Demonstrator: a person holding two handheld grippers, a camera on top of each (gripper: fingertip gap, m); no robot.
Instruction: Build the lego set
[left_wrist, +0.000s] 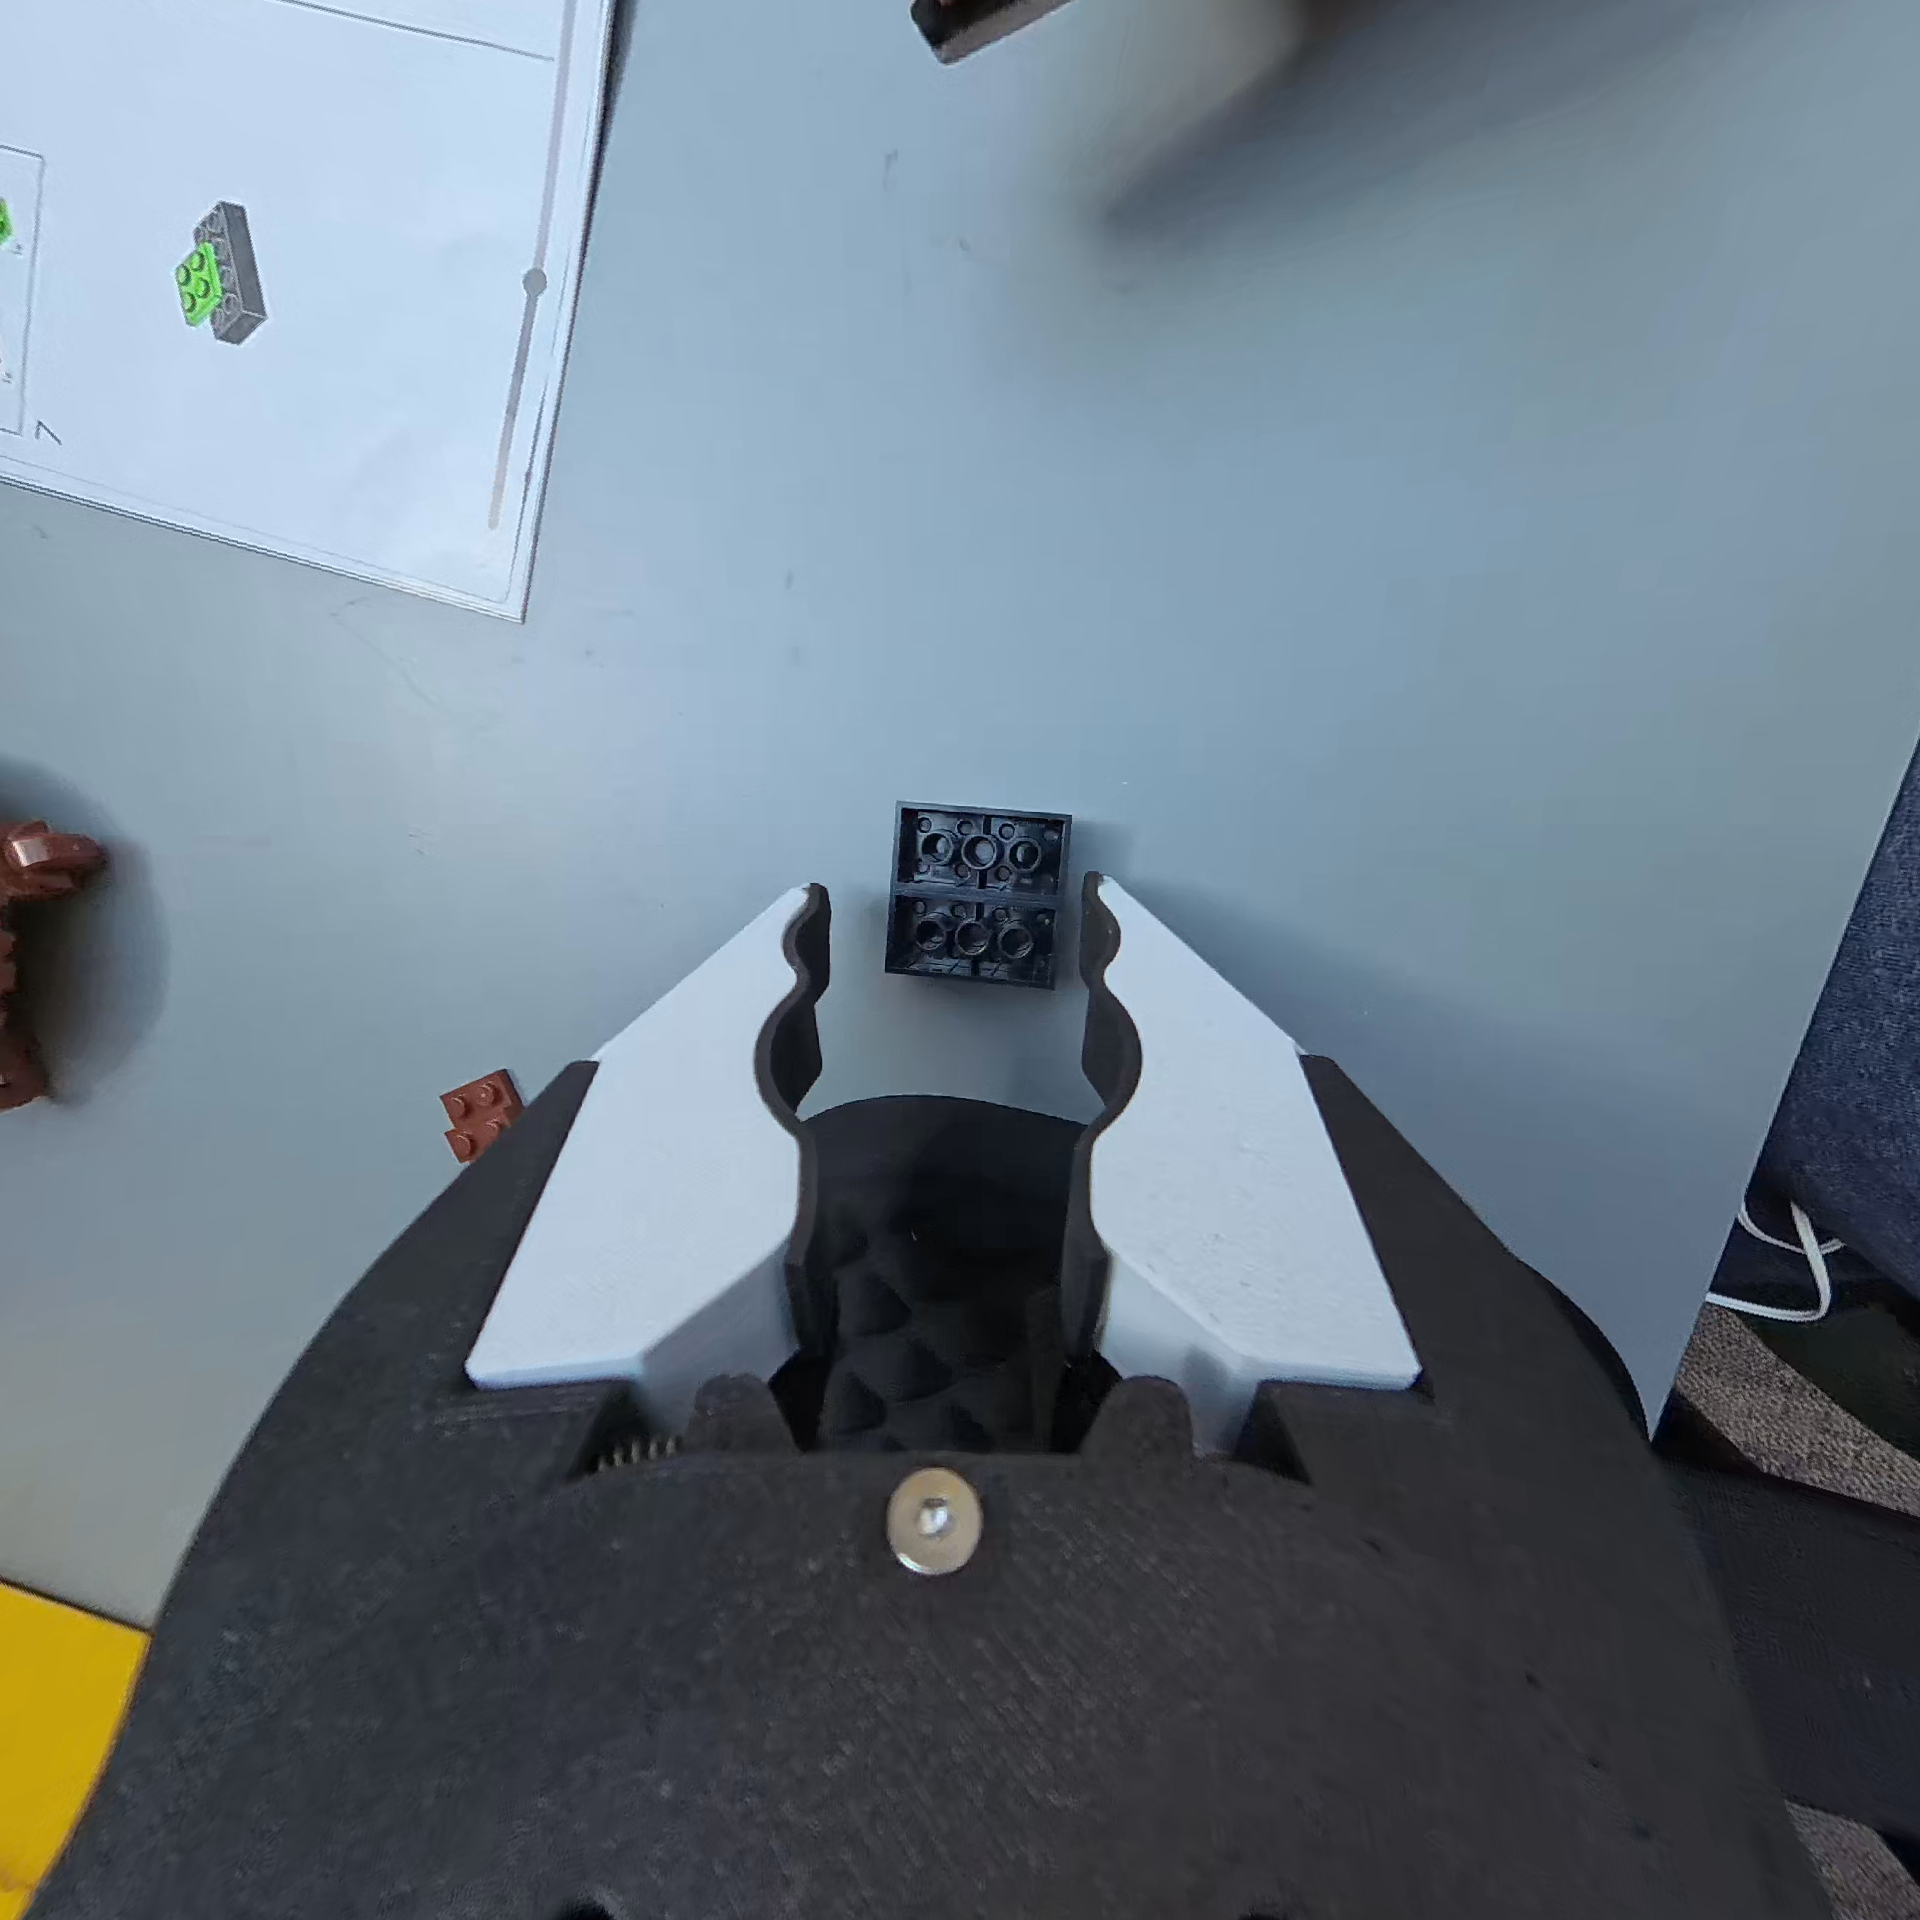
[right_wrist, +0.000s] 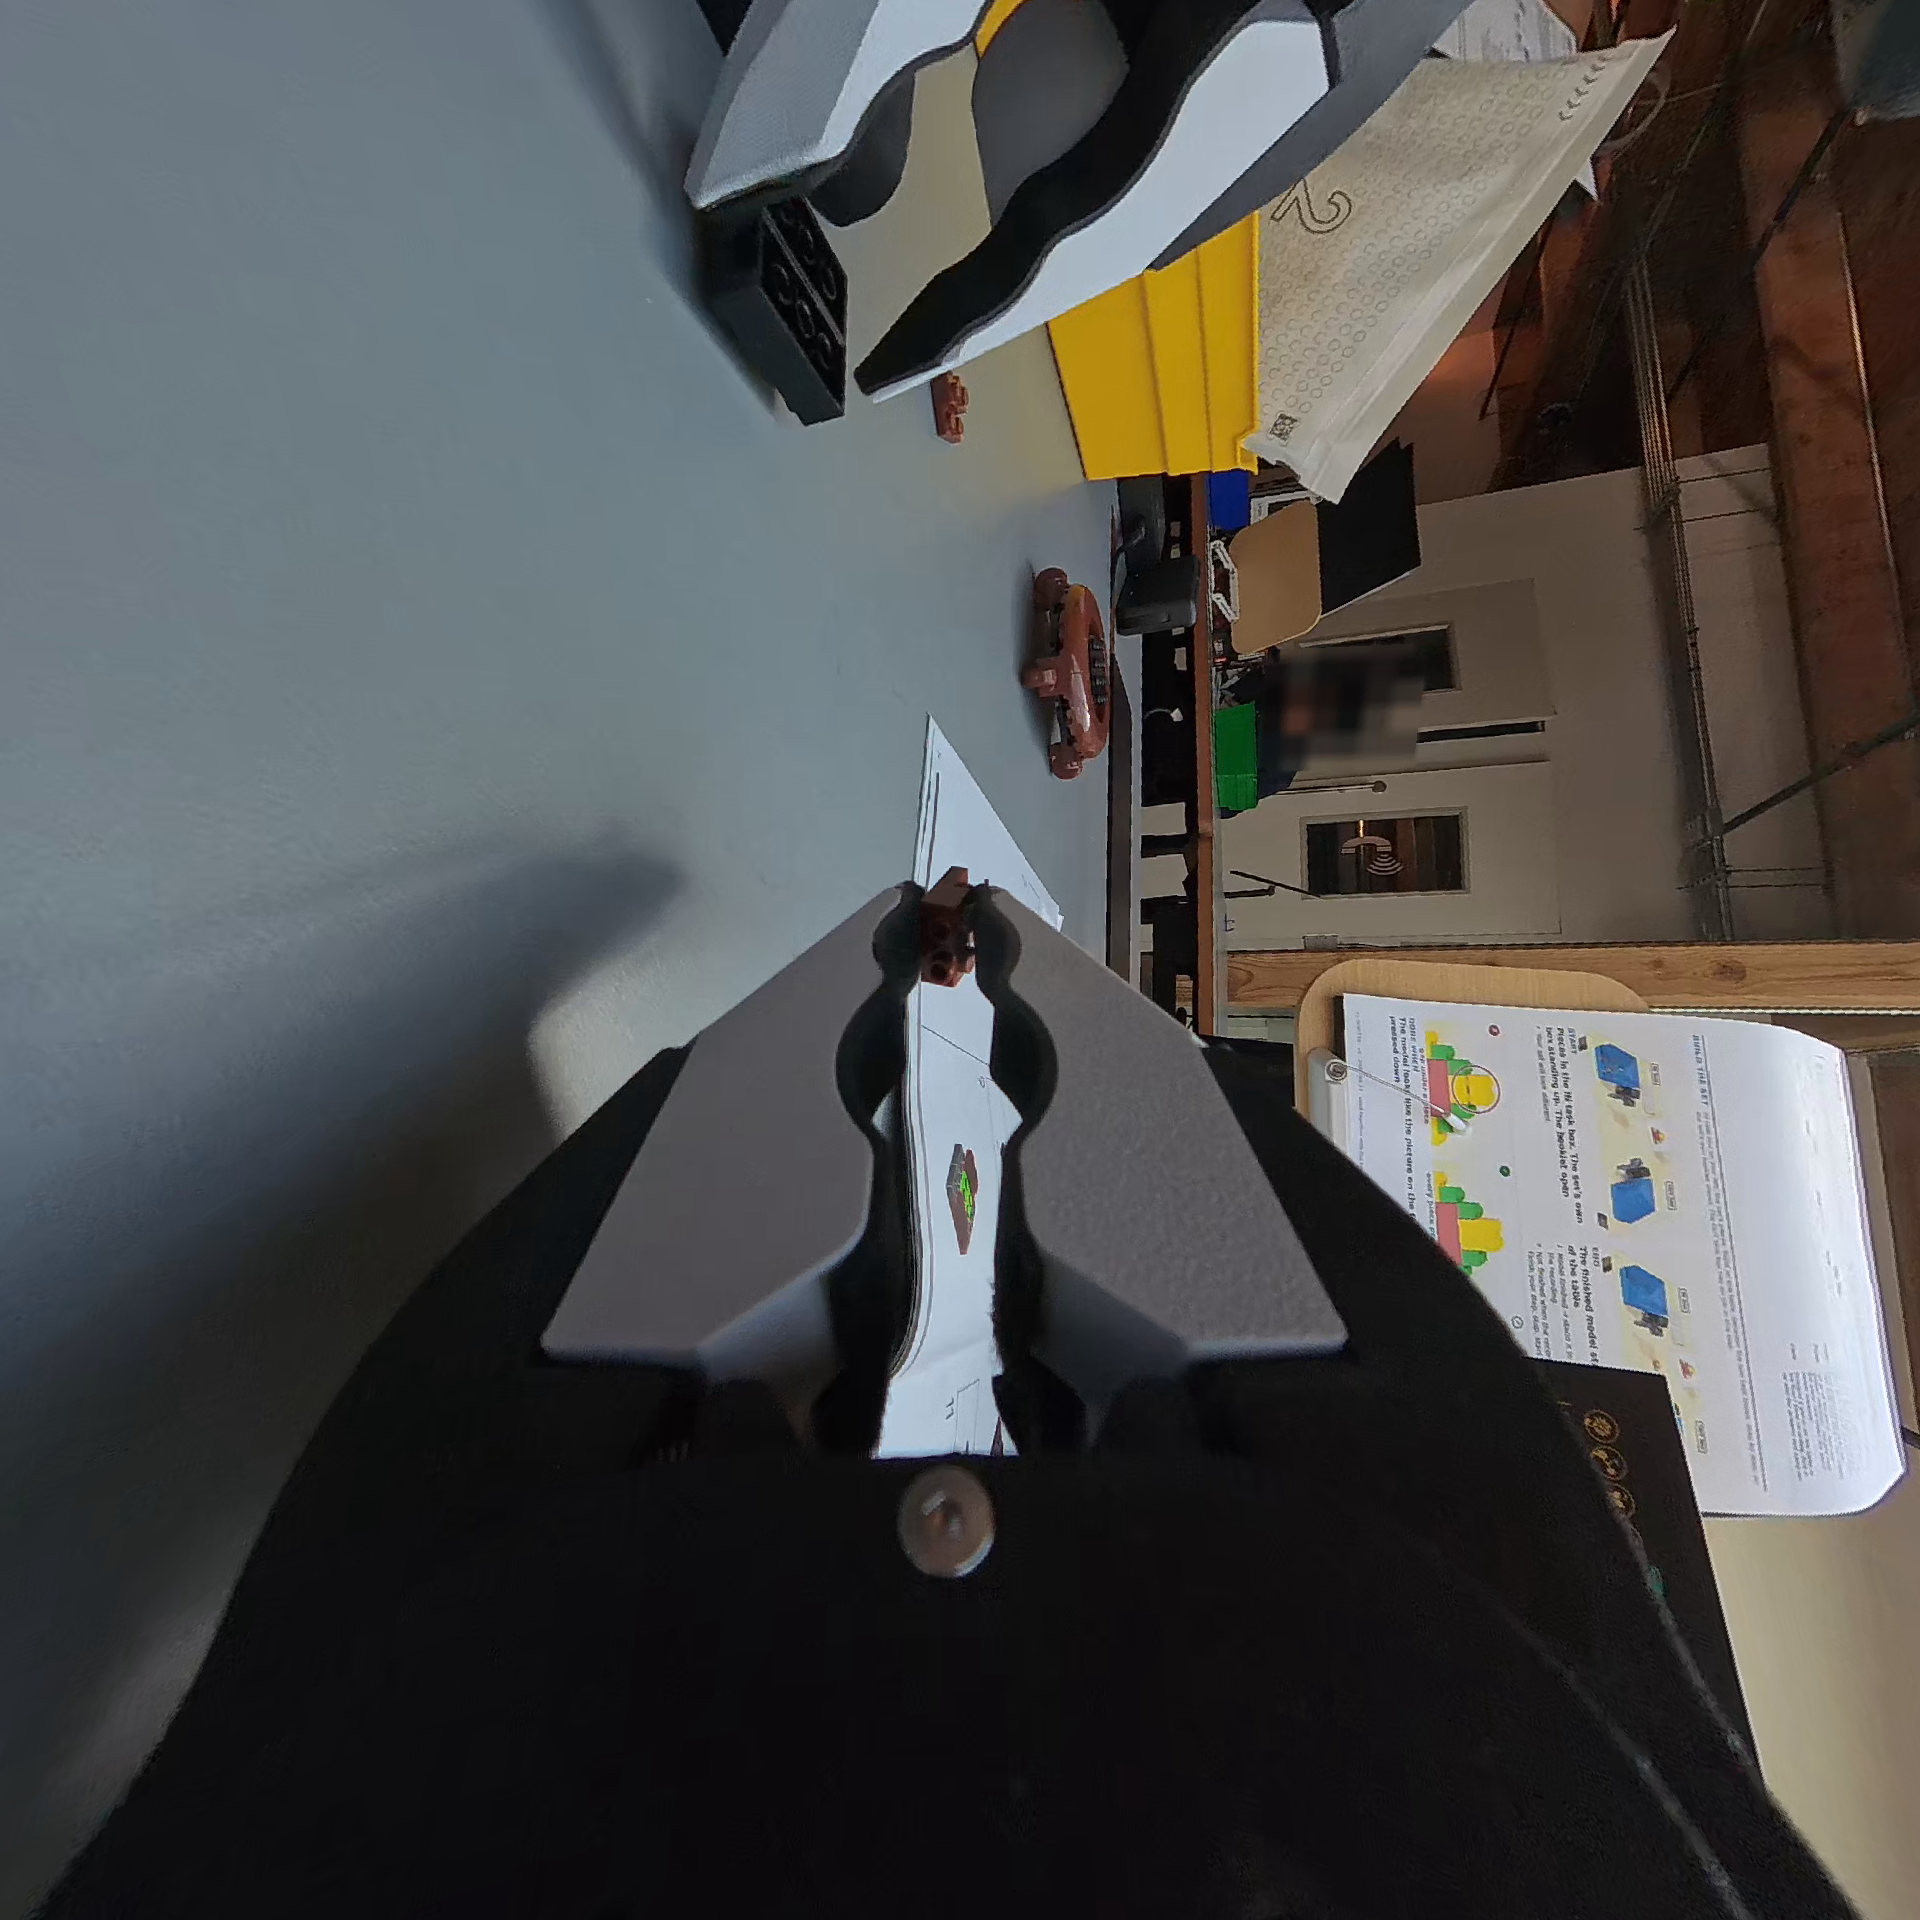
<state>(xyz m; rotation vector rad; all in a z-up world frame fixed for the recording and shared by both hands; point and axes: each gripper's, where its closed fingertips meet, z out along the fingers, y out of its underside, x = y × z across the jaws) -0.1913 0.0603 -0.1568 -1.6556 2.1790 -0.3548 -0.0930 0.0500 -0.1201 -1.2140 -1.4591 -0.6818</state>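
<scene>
A black brick (left_wrist: 977, 896) lies underside up on the grey table, just ahead of and between the tips of my left gripper (left_wrist: 956, 894), which is open and empty. It also shows in the right wrist view (right_wrist: 795, 307) beside the left gripper (right_wrist: 935, 187). My right gripper (right_wrist: 948, 896) is shut on a small brown brick (right_wrist: 945, 930) and holds it above the table, turned on its side. A small brown plate (left_wrist: 480, 1112) lies left of my left gripper; it also shows in the right wrist view (right_wrist: 950, 403). A brown sub-assembly (left_wrist: 36, 935) (right_wrist: 1070, 670) sits farther left.
The open instruction booklet (left_wrist: 291, 291) (right_wrist: 956, 1195) lies at the far left of the table. A yellow box (right_wrist: 1164, 364) and a white bag (right_wrist: 1423, 229) stand by the table edge. A printed sheet on a clipboard (right_wrist: 1621, 1226) is beside it. The table edge (left_wrist: 1787, 1039) runs on the right. About 11 cm separates my left fingertips from my right. The small brown plate (left_wrist: 480, 1112) lies some 9 cm from my left tips, 20 cm from my right tips. The brown sub-assembly (right_wrist: 1070, 670) is about 20 cm from both grippers' fingertips.
</scene>
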